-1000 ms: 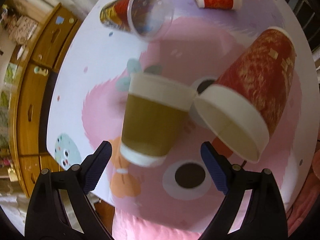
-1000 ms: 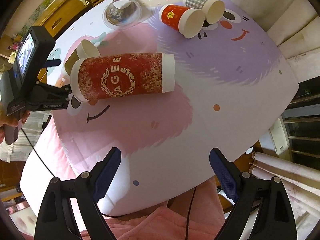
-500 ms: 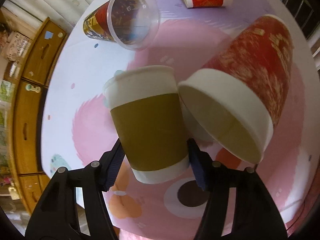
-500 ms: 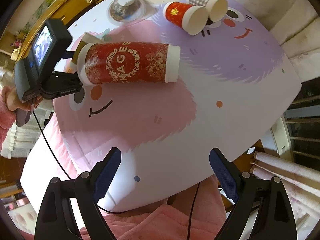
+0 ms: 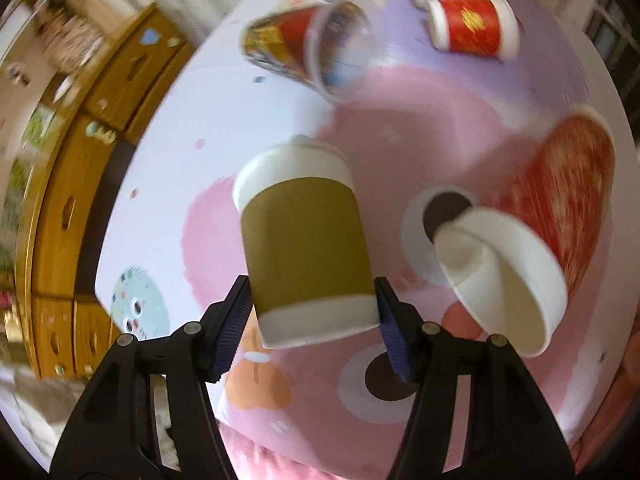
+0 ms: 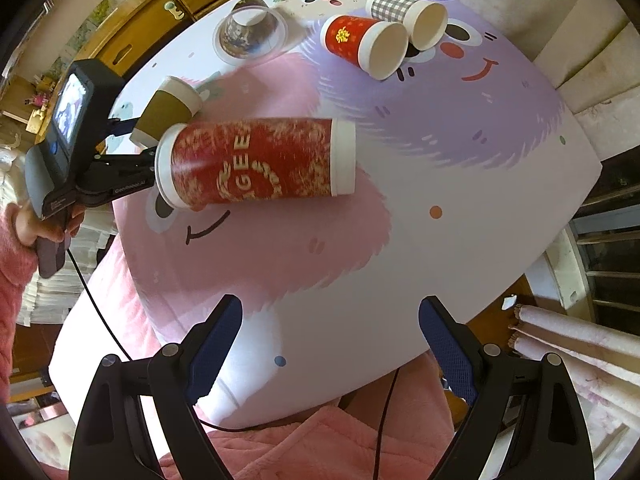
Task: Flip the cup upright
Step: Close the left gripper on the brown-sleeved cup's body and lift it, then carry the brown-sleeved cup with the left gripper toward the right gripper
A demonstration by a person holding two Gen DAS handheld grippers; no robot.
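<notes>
My left gripper [image 5: 312, 312] is shut on a brown paper cup [image 5: 306, 248] with white bands, gripping it near its base. The cup is lifted off the table, its rim pointing away from me. In the right wrist view the same cup [image 6: 168, 110] is tilted, held by the left gripper [image 6: 136, 142] at the table's left edge. My right gripper [image 6: 330, 344] is open and empty above the table's near edge.
A tall red cup [image 6: 256, 162] lies on its side beside the brown cup; it also shows in the left wrist view [image 5: 532, 240]. A clear plastic cup [image 6: 250, 32], a small red cup [image 6: 364, 40] and a checked cup [image 6: 408, 14] lie farther back. A wooden cabinet [image 5: 60, 200] stands left.
My left gripper closed on the brown cup and lifted it, tilting it. The tall red cup shifted slightly. My right gripper stayed open.
</notes>
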